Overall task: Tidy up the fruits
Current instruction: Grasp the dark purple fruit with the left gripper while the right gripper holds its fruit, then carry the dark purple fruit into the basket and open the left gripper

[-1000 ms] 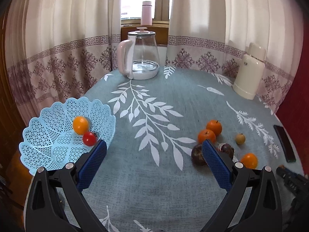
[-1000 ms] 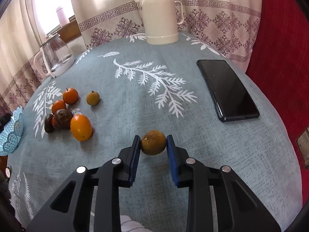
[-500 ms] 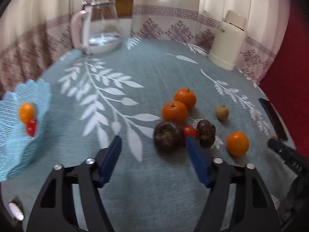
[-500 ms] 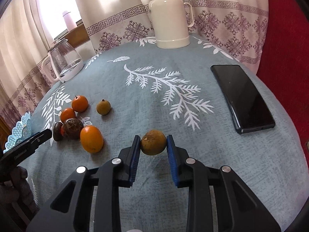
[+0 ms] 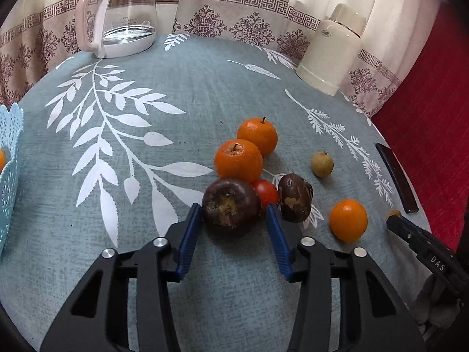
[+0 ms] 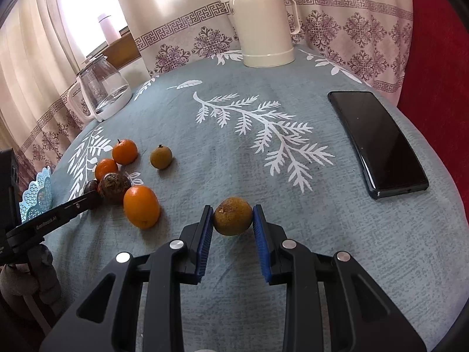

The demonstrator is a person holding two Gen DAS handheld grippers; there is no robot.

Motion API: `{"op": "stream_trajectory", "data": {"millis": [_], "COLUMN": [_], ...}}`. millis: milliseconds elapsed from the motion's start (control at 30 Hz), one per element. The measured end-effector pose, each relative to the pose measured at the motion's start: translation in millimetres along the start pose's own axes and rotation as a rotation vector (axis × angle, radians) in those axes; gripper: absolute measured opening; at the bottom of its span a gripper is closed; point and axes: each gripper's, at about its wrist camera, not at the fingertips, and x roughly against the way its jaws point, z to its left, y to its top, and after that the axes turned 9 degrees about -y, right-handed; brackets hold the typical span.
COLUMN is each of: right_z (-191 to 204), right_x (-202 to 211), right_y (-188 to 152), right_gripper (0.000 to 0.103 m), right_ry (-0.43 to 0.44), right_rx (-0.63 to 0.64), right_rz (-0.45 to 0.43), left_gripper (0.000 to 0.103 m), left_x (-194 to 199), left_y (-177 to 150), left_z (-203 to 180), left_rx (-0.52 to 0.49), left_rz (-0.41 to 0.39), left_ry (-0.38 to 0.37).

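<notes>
Straddling the dark purple fruit (image 5: 231, 205) with jaws wide, the left gripper (image 5: 233, 220) needs to close squarely on its middle, since a red tomato (image 5: 265, 192) touches it behind and could get nudged. The right gripper (image 6: 233, 220) clamps a brownish fruit (image 6: 232, 216) above the tablecloth (image 6: 234, 117); the blue basket (image 5: 8, 161) waits well left.

Left claw (image 5: 234, 215): a large fruit (image 5: 231, 206) sits between its fingers; a tomato (image 5: 266, 192) and a second fruit (image 5: 294, 198) lie just right of it, two mandarins (image 5: 238, 162) just ahead, basket (image 5: 8, 170) far left. Right claw (image 6: 232, 220): a round fruit (image 6: 232, 216) between the fingers, phone (image 6: 376, 143) ahead-right, flask (image 6: 263, 23) far ahead
</notes>
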Motion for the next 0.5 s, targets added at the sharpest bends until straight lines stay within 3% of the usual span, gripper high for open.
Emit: {"op": "stream_trajectory", "data": {"millis": [200, 500], "right_z": [0.7, 1.4], "right_x": [1.1, 3.3], "right_y": [-0.8, -1.1], "right_gripper": [0.028, 0.028], "right_ry": [-0.004, -0.020], "right_rx": [0.003, 0.004], "right_rz": [-0.005, -0.014], "left_gripper": [0.043, 0.043], "left_x": [10.4, 38.7], "left_y": [-3.9, -8.4], "left_z": [5.9, 7.6], "left_rx": [0.029, 0.025], "left_rz": [-0.028, -0.091], "left_ry": [0.005, 0.088]}}
